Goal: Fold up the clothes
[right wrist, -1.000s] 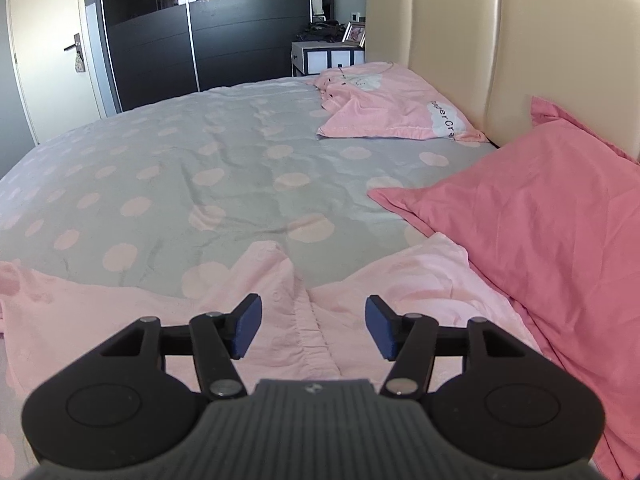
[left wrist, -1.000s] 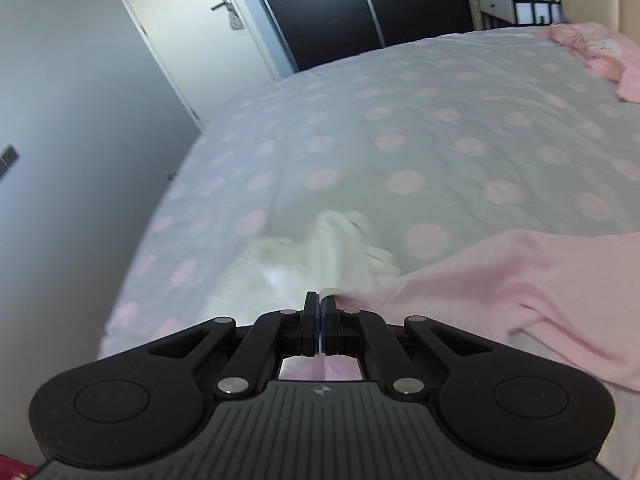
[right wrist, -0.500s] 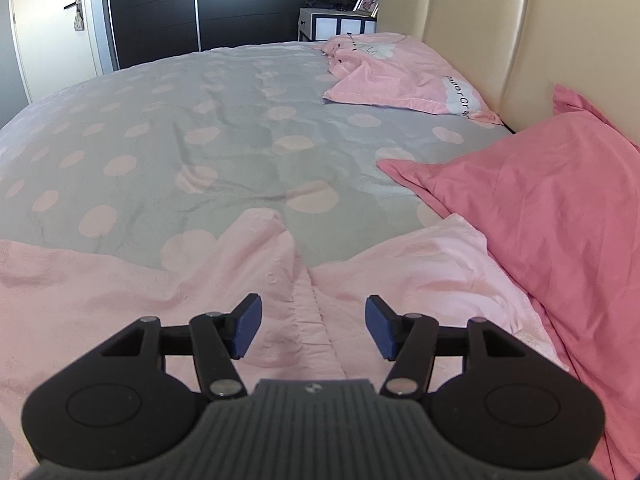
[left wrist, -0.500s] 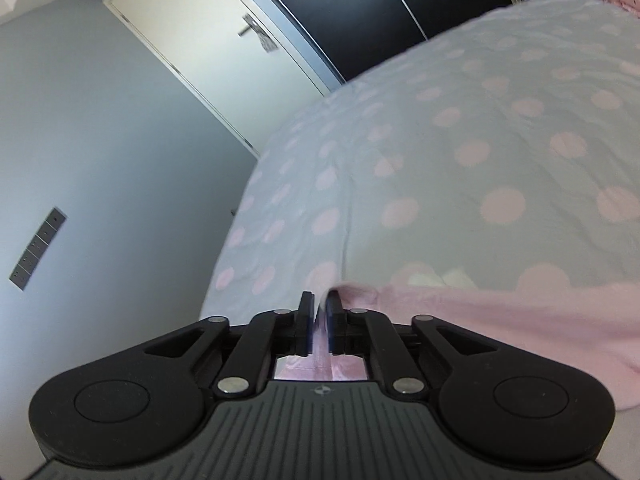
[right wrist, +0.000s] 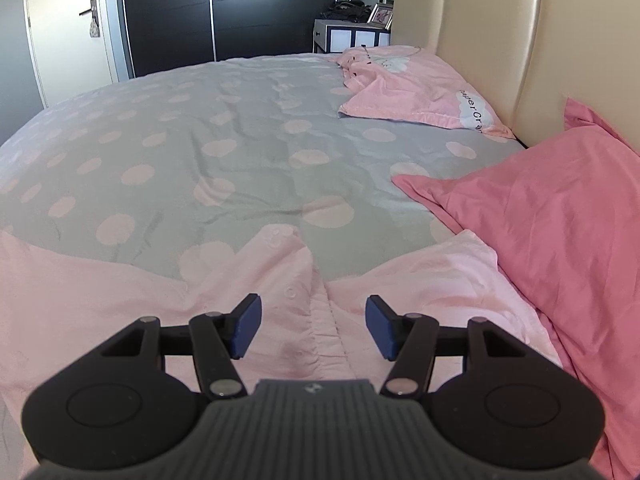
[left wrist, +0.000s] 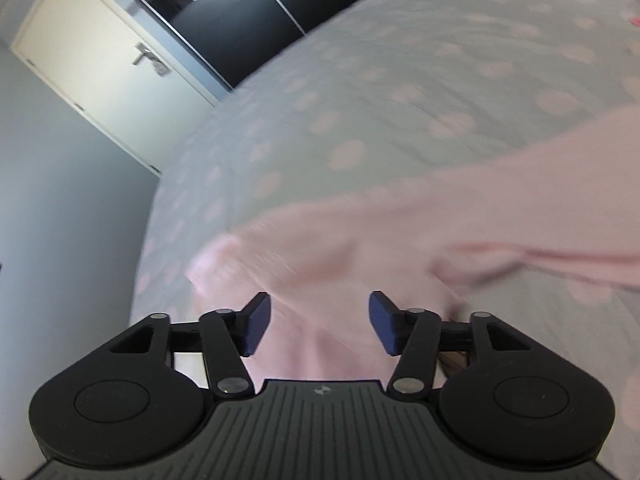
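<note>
On the near side of the polka-dot duvet (right wrist: pixel 248 128), a pale pink garment (right wrist: pixel 120 300) lies spread flat, its right edge touching the darker pink pillow (right wrist: pixel 560 240). The left gripper (left wrist: pixel 319 322) has just been opening; its jaws stand wide above the blurred garment (left wrist: pixel 400 240), nothing pinched, close to the bed's left edge beside the grey wall (left wrist: pixel 72 220). The right gripper (right wrist: pixel 313 326) hangs open over the buttoned front, gripping nothing. Beyond the garment the duvet runs bare toward the black wardrobe (right wrist: pixel 224 12); a pink pillowcase (right wrist: pixel 412 88) sits by the headboard (right wrist: pixel 520 40).
</note>
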Demonstrator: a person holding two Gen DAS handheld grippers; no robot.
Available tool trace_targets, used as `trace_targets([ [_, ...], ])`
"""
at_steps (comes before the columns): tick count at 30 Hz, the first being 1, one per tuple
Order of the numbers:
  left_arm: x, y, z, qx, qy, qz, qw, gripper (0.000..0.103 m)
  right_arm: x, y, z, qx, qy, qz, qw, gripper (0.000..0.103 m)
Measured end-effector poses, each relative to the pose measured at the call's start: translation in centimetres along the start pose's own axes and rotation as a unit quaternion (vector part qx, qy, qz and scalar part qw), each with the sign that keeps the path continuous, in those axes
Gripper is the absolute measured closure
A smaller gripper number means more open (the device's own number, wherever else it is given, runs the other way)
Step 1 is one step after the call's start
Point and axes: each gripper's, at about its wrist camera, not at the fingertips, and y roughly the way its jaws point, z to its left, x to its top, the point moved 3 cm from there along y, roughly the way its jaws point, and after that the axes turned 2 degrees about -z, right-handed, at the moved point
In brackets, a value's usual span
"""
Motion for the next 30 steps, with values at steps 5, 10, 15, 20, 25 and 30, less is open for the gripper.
trace_targets([
  [5, -2.8, 2.6, -2.6, 0.036, 0.017, 0.041, 0.9984, 0.049, 0.0, -0.7, -1.1, -0.012, 0.018, 0.001, 1.0, 0.037],
  [10, -4.0, 2.2, -0.3, 0.034, -0.03, 0.063, 0.997, 0.101, -1.0, -0.1, -2.8, -0.028, 0.061, 0.03, 0.997, 0.037],
  [15, -4.3, -2.4, 3.8, 0.077, -0.01, 0.046, 0.9959, 0.102, -1.5, -0.3, -3.5, -0.017, 0.098, 0.041, 0.994, 0.037],
  [20, -6.4, -3.9, 7.0, 0.118, 0.01, 0.057, 0.9913, 0.102, -1.2, -0.7, -3.2, -0.012, 0.098, 0.037, 0.994, 0.037],
  [25, -9.0, -2.4, 7.0, 0.127, 0.013, 0.062, 0.9899, 0.099, -1.2, -1.3, -3.5, -0.011, 0.11, 0.034, 0.993, 0.036],
  [30, -9.9, -3.6, 5.7, 0.106, 0.004, 0.041, 0.9935, 0.07, -1.5, -2.2, -3.7, -0.007, 0.106, 0.035, 0.994, 0.036],
])
